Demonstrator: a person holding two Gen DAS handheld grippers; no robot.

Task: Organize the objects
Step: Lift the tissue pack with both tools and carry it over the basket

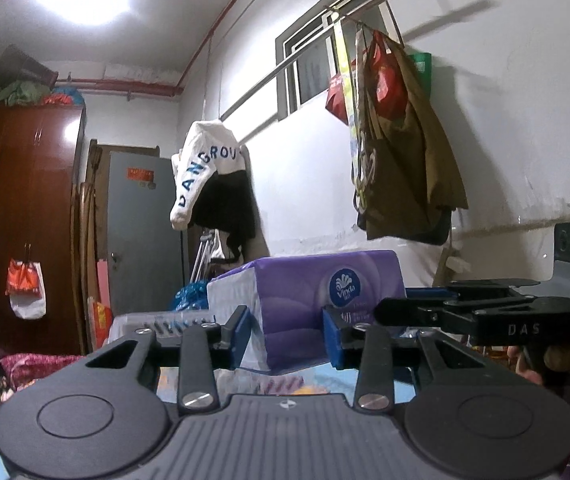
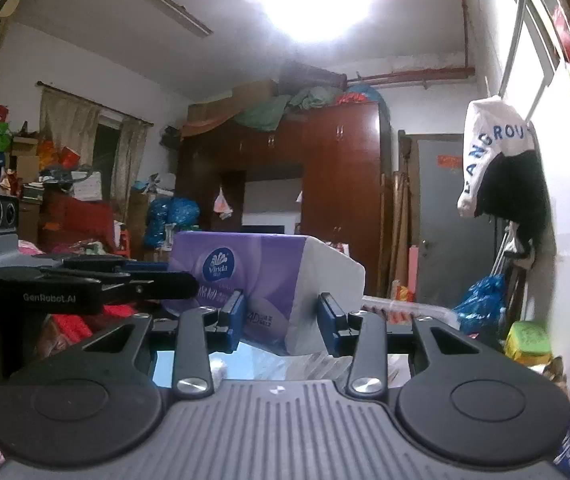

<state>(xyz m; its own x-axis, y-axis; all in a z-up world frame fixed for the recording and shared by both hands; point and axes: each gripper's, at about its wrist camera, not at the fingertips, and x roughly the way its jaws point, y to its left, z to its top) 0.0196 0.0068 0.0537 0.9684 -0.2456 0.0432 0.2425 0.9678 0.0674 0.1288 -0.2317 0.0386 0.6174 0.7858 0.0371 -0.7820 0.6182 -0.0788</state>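
Cluttered room, tissue pack (image 1: 309, 300) between both claws

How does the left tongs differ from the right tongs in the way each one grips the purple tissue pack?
The left tongs grips the tissue pack at a corner with the white end on its left; the right tongs sees the white end on its right. The other tool's side reads "DAS" in the left view, "GenRobot.AI" in the right view. Both have blue pads and both are closed on the same pack.

Left gripper (image 1: 289, 338) and right gripper (image 2: 281, 320) both level, jaws clamped.
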